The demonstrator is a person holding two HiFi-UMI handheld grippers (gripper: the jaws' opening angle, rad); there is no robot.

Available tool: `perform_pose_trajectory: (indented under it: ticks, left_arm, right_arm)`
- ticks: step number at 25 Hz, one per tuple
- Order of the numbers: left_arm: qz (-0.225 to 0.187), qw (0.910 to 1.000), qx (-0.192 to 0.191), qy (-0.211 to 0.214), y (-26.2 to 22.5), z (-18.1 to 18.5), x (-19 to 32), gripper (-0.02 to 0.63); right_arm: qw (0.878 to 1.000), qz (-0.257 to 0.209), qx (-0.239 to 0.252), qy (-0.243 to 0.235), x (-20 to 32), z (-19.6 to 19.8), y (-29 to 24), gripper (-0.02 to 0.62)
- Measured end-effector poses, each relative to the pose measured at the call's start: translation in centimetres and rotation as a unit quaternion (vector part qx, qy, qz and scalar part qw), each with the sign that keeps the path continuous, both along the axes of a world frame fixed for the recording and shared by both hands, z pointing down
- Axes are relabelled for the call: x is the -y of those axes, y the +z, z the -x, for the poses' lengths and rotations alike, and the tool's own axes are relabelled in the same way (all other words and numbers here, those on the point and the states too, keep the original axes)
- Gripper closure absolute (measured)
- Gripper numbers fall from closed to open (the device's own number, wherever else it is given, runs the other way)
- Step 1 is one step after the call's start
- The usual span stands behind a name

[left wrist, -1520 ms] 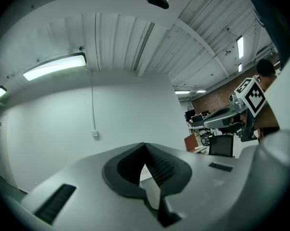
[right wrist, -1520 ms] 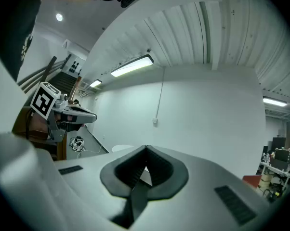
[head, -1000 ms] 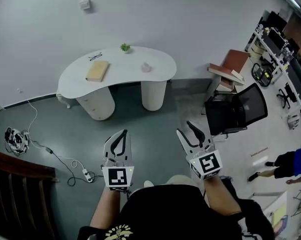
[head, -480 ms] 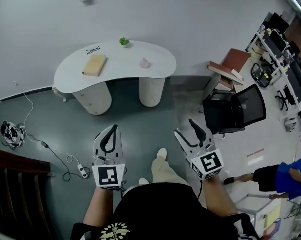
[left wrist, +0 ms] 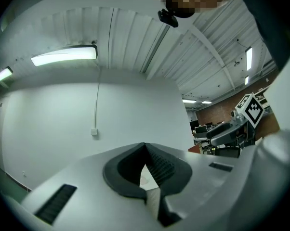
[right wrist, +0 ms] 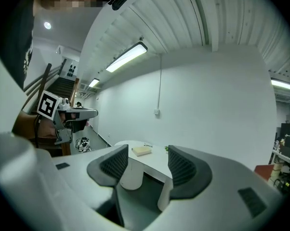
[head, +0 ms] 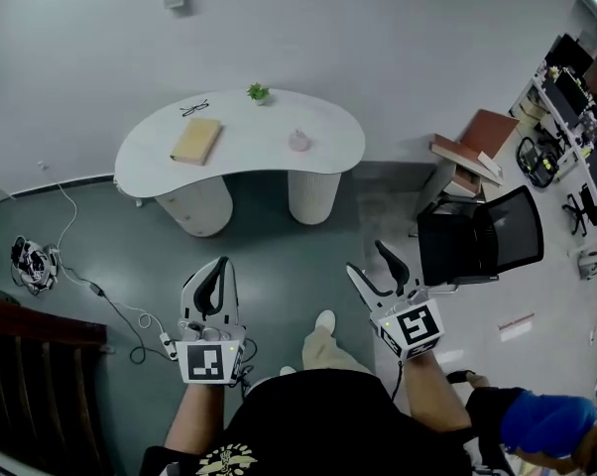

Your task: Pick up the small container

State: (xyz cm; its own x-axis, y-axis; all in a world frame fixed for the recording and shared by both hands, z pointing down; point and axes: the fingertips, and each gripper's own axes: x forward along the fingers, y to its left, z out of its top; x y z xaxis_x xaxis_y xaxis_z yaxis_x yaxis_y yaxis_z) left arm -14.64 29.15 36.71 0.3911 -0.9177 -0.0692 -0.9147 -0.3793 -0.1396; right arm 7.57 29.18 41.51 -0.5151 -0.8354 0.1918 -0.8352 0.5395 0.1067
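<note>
Evidently readied for the small pink container on the white curved counter, the right tongs gape empty. Unneeded, the left tongs sit pressed together.

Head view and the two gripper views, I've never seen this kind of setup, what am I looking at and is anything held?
A person holds a two-jaw gripper in each hand. The head view is from a camera on the person's head, looking down at the left gripper and right gripper. The other two pictures come from cameras riding on each gripper, looking along its jaws. The left jaws are shut, the right stand open; neither holds anything. Farther off, a white curved table carries a tan book, eyeglasses, a small potted plant and a small pink container, all untouched.
</note>
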Motion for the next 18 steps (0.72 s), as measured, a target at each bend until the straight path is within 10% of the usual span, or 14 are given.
perform_pose_trajectory:
  ticks: [18]
  left_arm:
    - [0.029, 0.9988, 0.04, -0.008, 0.3, -6.7, 14.0, 0.601]
  right_arm:
    - [1.0, 0.008, -0.005, -0.027, 14.7, -5.0, -0.6, 0.345]
